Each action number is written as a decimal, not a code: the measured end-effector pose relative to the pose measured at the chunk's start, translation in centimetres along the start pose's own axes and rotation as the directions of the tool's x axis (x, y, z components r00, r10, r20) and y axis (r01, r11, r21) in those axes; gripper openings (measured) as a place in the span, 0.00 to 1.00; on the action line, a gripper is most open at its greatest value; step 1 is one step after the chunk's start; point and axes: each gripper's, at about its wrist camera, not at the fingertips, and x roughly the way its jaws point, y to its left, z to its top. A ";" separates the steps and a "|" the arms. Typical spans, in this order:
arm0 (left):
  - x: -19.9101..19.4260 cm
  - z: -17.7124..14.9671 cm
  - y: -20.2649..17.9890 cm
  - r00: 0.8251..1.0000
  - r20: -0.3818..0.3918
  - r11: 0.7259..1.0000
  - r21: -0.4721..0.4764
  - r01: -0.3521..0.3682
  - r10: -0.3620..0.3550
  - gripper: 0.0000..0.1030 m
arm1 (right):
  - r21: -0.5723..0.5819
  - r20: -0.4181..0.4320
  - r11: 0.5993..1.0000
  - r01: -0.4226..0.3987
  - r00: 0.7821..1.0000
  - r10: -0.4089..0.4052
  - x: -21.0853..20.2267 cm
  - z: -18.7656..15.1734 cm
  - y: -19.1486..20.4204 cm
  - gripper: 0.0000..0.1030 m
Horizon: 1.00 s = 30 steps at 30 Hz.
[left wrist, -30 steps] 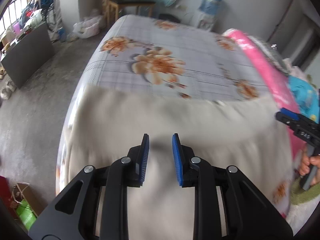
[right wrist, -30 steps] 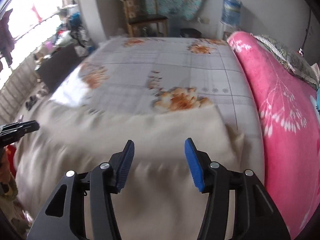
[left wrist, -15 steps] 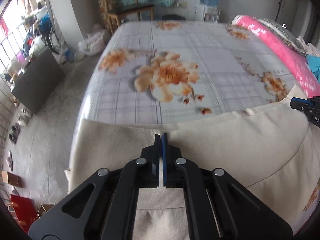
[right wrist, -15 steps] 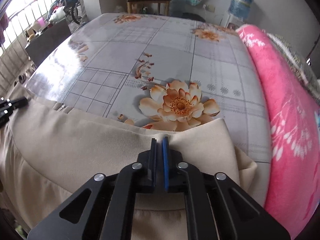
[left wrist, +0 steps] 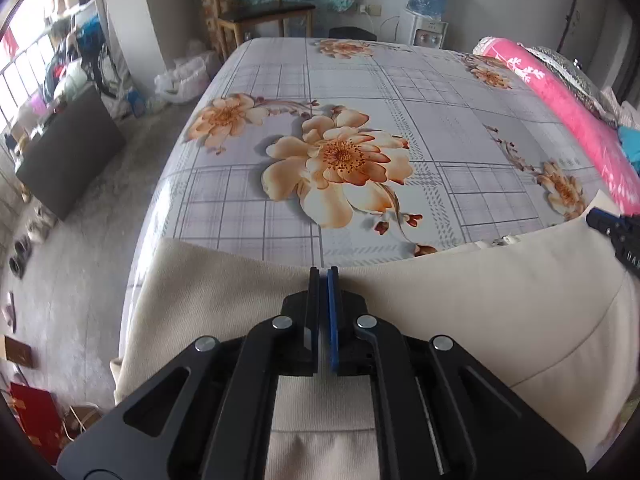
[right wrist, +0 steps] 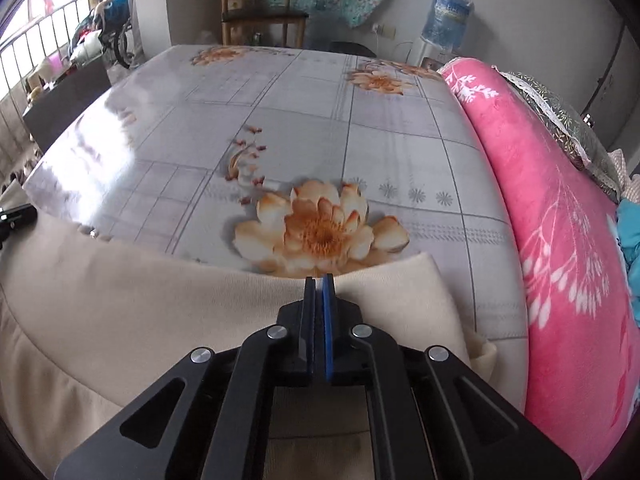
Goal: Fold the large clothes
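Observation:
A large cream garment [left wrist: 460,300] lies spread over the near end of a bed, its far edge running across both views. My left gripper [left wrist: 323,270] pinches that edge near the garment's left side; its jaws are opening by a sliver, with the cloth still between the pads. Over near the right corner of the garment [right wrist: 140,300], my right gripper [right wrist: 319,278] is shut on the same edge. The right gripper's tip [left wrist: 616,236] shows at the right rim of the left wrist view, and the left gripper's tip [right wrist: 16,216] at the left rim of the right wrist view.
The bed carries a grey checked sheet [left wrist: 360,100] with orange flowers. A rolled pink blanket [right wrist: 560,220] lines its right side. Beyond the bed stand a wooden chair [left wrist: 264,12] and a water dispenser [left wrist: 428,4]. A dark board [left wrist: 68,152] and bags sit on the floor at left.
Both grippers went from open to closed on the garment's far edge. The edge now lies nearer to me, and more of the flowered sheet shows beyond it.

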 end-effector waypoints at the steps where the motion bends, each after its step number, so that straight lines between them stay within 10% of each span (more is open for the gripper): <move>1: -0.3 0.2 0.3 1.000 -0.002 1.000 -0.007 0.002 -0.002 0.06 | 0.012 0.010 1.000 -0.004 1.000 0.004 -0.9 0.0 -0.5 0.03; 7: -6.6 -0.5 2.4 0.993 0.109 0.998 -0.047 0.043 -0.038 0.30 | 0.167 0.128 0.986 -0.008 0.992 -0.014 -9.2 -2.0 -7.0 0.34; 12: -10.6 -5.9 4.3 0.993 0.096 0.995 -0.072 0.073 -0.066 0.32 | 0.307 0.066 0.938 -0.164 0.986 0.151 -11.0 -7.8 -10.9 0.40; 25: -11.4 -16.0 8.0 0.996 0.053 0.968 -0.236 0.087 -0.076 0.32 | 0.368 0.031 0.905 -0.215 0.975 0.220 -9.0 -15.0 -10.3 0.39; 27: -11.0 -16.0 8.1 0.996 0.053 0.965 -0.249 0.088 -0.077 0.28 | 0.373 0.026 0.903 -0.211 0.976 0.218 -8.5 -15.1 -10.2 0.10; 30: -10.6 -15.8 8.2 0.994 0.070 0.959 -0.266 0.101 -0.085 0.04 | 0.376 0.076 0.902 -0.212 0.977 0.198 -9.7 -15.3 -10.0 0.05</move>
